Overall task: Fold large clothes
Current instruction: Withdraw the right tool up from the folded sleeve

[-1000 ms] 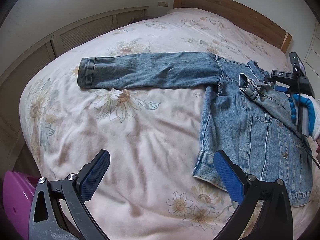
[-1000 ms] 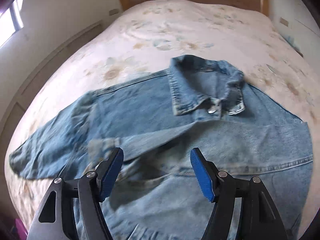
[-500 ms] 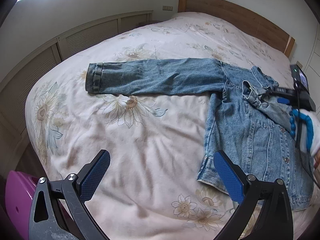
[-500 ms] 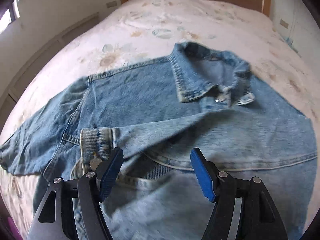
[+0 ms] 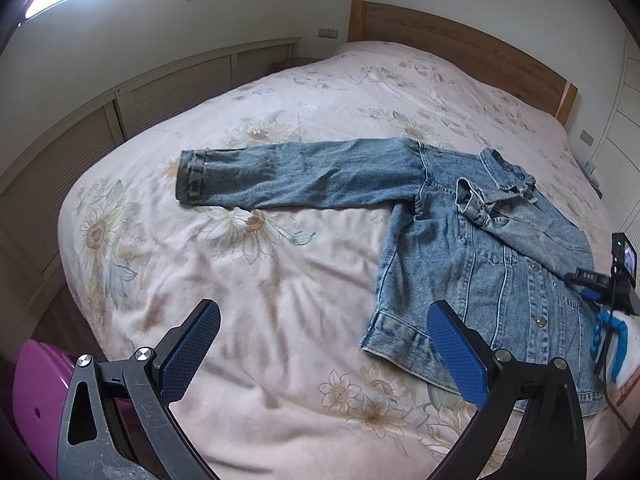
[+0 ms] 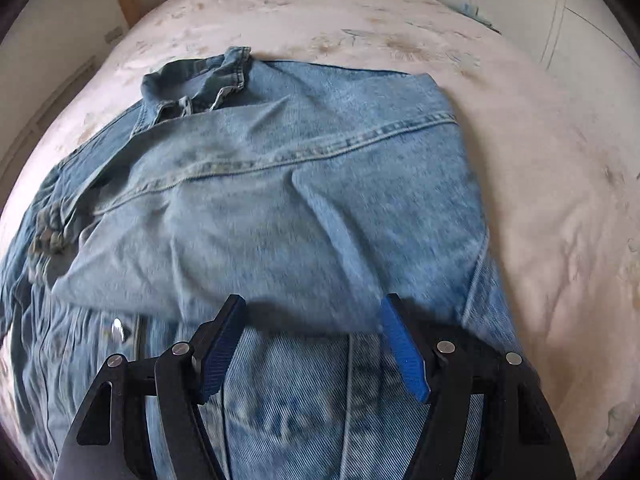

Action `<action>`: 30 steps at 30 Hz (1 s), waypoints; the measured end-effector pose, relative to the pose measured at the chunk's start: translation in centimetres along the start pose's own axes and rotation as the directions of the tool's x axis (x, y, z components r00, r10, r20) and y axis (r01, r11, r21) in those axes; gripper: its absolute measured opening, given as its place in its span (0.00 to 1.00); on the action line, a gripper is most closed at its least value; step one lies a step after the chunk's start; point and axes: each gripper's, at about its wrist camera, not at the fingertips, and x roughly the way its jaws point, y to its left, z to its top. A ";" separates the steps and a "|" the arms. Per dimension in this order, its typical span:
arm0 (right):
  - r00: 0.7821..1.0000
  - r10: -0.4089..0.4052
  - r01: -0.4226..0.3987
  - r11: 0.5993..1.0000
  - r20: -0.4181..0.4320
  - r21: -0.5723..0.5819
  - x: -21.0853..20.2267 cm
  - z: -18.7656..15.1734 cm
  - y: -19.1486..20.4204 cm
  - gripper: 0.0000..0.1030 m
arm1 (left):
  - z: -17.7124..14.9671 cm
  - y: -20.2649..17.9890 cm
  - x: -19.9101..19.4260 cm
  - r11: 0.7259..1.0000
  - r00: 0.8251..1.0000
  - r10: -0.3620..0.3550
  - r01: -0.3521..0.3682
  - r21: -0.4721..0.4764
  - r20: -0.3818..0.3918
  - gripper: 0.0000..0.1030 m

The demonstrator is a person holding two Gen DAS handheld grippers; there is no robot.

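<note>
A blue denim jacket (image 5: 480, 264) lies front up on the floral bedspread (image 5: 280, 280). One sleeve (image 5: 296, 176) stretches out flat to the left; the other sleeve (image 6: 280, 208) lies folded across the chest, its cuff (image 6: 48, 236) at the left. My left gripper (image 5: 324, 352) is open and empty above the bedspread, near the jacket's hem corner (image 5: 384, 336). My right gripper (image 6: 314, 348) is open and empty just above the jacket's lower front; it also shows in the left wrist view (image 5: 600, 284) at the right edge.
A wooden headboard (image 5: 460, 48) stands at the far end of the bed. Louvred panels (image 5: 168, 96) run along the left wall. A purple object (image 5: 32, 392) sits by the near left corner. White wardrobe doors (image 6: 560, 8) are at the right.
My right gripper has swung right and back toward the hem; the folded sleeve lies released across the chest. My left gripper has drawn back a little, staying open.
</note>
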 end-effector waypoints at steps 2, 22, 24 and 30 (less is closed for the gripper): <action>1.000 0.023 -0.023 1.000 0.007 -0.001 -1.4 -0.5 -0.3 0.69 | -0.1 0.6 -0.9 1.000 1.000 -0.001 0.001 -0.029 0.009 0.99; 0.969 0.145 -0.146 0.989 0.202 -0.008 -17.4 -8.0 -3.9 0.69 | 1.9 9.3 -2.0 0.945 0.989 -0.145 0.146 -0.294 0.025 0.98; 0.970 0.142 -0.142 0.990 0.199 -0.012 -17.7 -9.0 -4.5 0.69 | 2.9 9.7 -1.2 0.941 0.988 -0.151 0.155 -0.300 0.037 0.98; 0.979 0.120 -0.122 0.993 0.162 0.000 -17.3 -11.2 -7.1 0.69 | 6.9 11.9 2.0 0.922 0.984 -0.162 0.178 -0.344 0.075 0.98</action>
